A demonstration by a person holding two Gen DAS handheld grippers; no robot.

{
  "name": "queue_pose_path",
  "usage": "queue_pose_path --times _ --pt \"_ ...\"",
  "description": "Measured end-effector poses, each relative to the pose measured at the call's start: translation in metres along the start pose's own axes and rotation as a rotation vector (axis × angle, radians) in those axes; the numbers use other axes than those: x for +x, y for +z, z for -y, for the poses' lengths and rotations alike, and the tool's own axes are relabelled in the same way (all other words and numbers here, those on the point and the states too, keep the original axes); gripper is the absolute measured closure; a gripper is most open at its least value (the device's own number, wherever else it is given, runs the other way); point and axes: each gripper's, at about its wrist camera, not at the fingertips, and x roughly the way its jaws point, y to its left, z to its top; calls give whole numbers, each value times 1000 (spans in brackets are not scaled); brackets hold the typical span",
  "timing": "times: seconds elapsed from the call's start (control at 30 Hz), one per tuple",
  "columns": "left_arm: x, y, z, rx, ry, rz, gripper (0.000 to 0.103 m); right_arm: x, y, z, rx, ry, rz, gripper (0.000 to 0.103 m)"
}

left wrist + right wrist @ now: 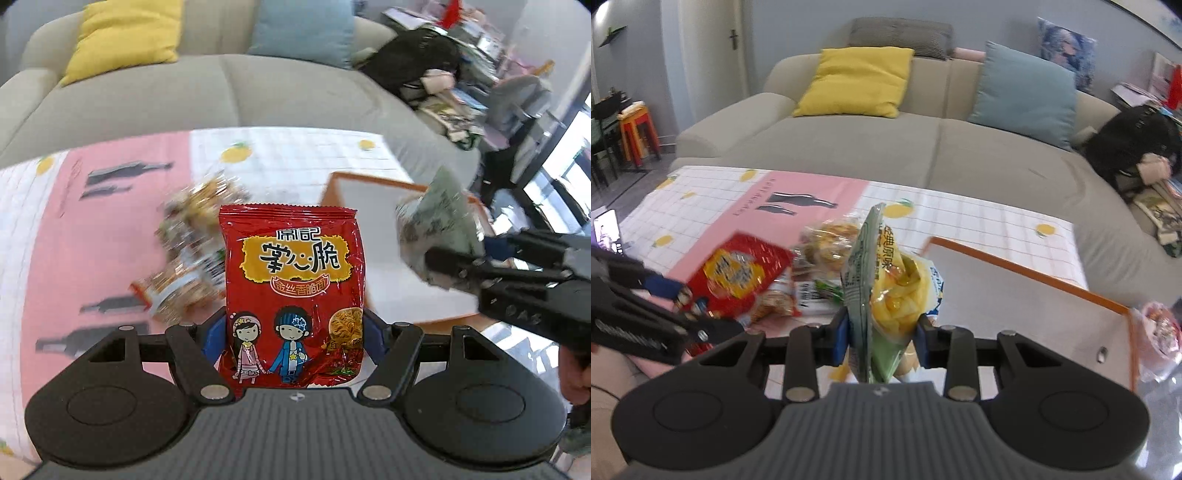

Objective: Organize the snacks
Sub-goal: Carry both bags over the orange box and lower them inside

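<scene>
Your left gripper [293,332] is clamped across the lower half of a red noodle-snack packet [291,280], its blue pads pressing both side edges, and the packet stands upright clear of the tablecloth [110,229]. Your right gripper [882,334] is closed on a green-and-clear bag of yellow chips [886,280], pinched edge-on and also off the table.

Both packets are in the air, and neither is in the white tray with the orange rim [1027,273] just beside them; what shows of its floor is bare, so I judge you are early in the job. Several more snacks in a heap [820,254] lie on the cloth between the grippers, blurred, not yet sorted.

On the red packet you can read 常記 above 掌心脆 in a yellow panel, then 金丝香脆面, with two cartoon children below. On the green bag 经典原味 is legible; the rest is too folded to read. Faint lettering on the cloth's pink stripe is unreadable.
</scene>
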Motion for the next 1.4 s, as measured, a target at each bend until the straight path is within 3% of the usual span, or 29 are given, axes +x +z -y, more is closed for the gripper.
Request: queue_pose_path --times 0.3,0.53,0.77,1.17,1.3,1.4 --pt "33 48 62 138 -114 -32 21 -8 -9 50 29 -83 -57 70" --pt "85 72 92 233 -183 -182 21 7 -15 100 90 -87 -139 70" --pt "131 80 113 350 -159 -338 21 38 -29 128 144 -65 -243 70" --pt "189 72 126 475 -60 -573 21 79 -41 137 121 -1 -353 70" --pt "200 68 126 488 -42 -610 20 85 -45 140 146 19 -370 70" --pt "201 66 126 488 -44 -594 16 88 -47 142 164 34 -375 70"
